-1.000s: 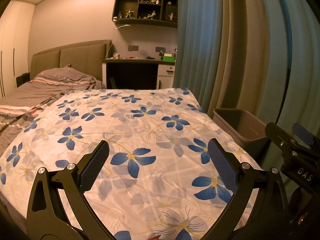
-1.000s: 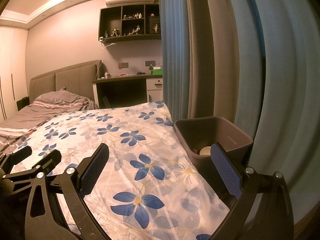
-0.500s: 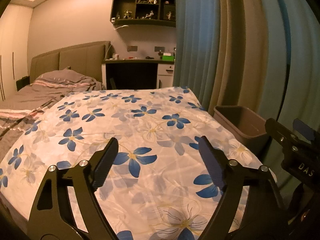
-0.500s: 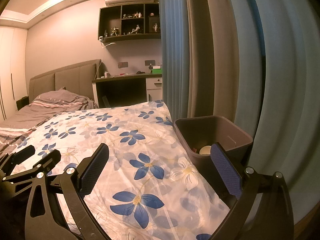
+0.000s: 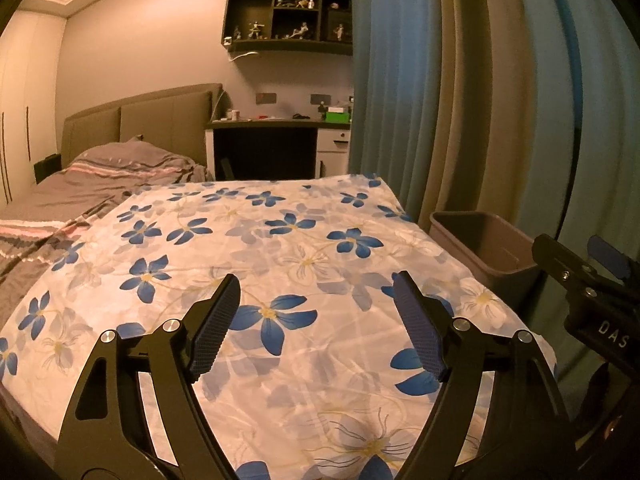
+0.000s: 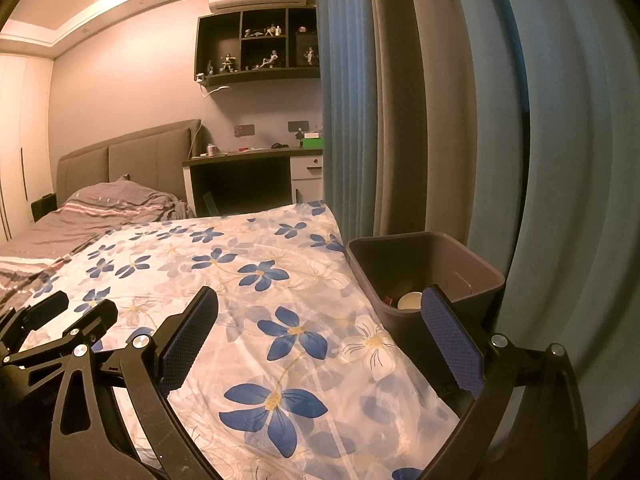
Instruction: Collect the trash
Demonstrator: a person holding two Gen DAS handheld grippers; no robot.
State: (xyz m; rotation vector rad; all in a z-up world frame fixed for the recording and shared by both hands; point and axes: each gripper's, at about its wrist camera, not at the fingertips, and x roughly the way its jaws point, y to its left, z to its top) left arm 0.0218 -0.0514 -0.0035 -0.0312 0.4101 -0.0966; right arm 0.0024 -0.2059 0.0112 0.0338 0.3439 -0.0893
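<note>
Floral bedding (image 5: 280, 240) is spread across both views. Both the left gripper (image 5: 316, 320) and right gripper (image 6: 320, 332) are held wide, empty. At right, a bin (image 6: 472, 264) is seen beside the bed, trash (image 6: 410, 301) inside.

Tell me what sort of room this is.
A bedroom, most likely: a bed under a blue-flowered cover with an upholstered headboard, a desk below a wall shelf of figurines, and a small trash bin by the curtains.
</note>
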